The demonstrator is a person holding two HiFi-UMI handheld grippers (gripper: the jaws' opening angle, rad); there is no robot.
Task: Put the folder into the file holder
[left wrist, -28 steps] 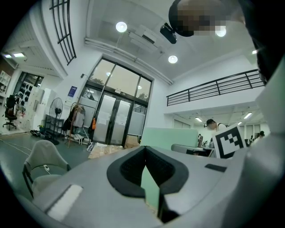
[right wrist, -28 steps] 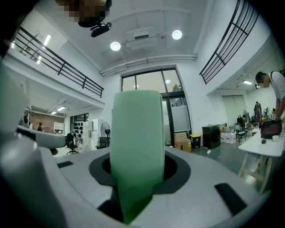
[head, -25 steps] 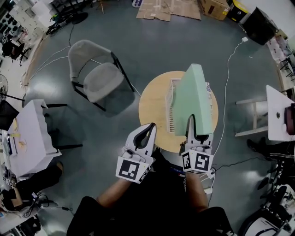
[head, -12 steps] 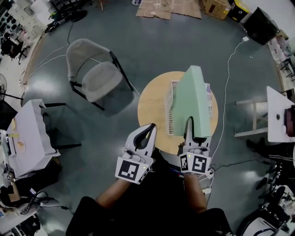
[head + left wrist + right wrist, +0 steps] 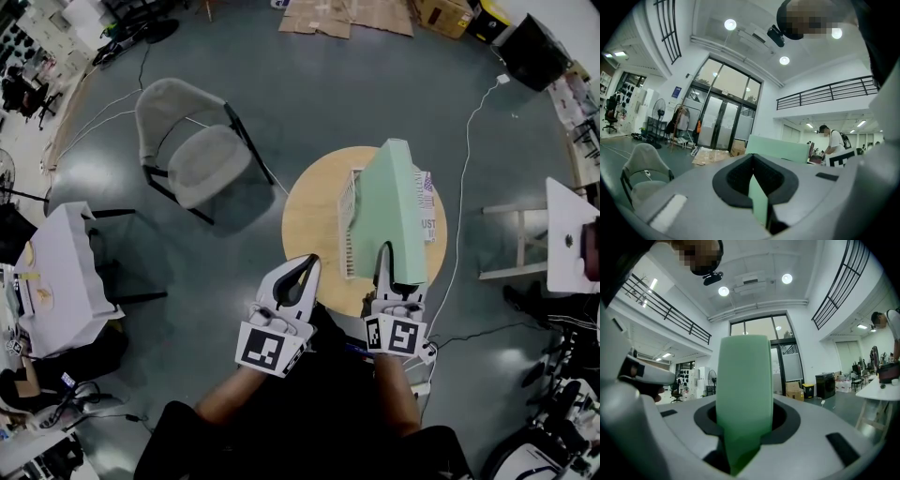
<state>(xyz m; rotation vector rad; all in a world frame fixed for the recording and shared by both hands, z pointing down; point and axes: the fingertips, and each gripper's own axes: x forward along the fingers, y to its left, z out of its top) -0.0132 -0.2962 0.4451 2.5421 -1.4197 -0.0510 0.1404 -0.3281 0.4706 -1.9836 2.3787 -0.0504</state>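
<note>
Green folder (image 5: 394,211) is tilted above the white file holder (image 5: 349,214) on the round table (image 5: 314,211), with its near edge pinched in your right gripper (image 5: 385,247). Your left gripper (image 5: 302,264) is beside it at the table's near rim, jaws together, carrying nothing.

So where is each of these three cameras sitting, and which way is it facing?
Head view: on the person's head, facing steeply down at the round table, file holder and green folder; both forearms, left gripper and right gripper show.
Left gripper view: rides the left gripper, facing along its jaws across the hall.
Right gripper view: rides the right gripper, facing along its jaws, closed on the folder.
Shared: all three show the folder.
</note>
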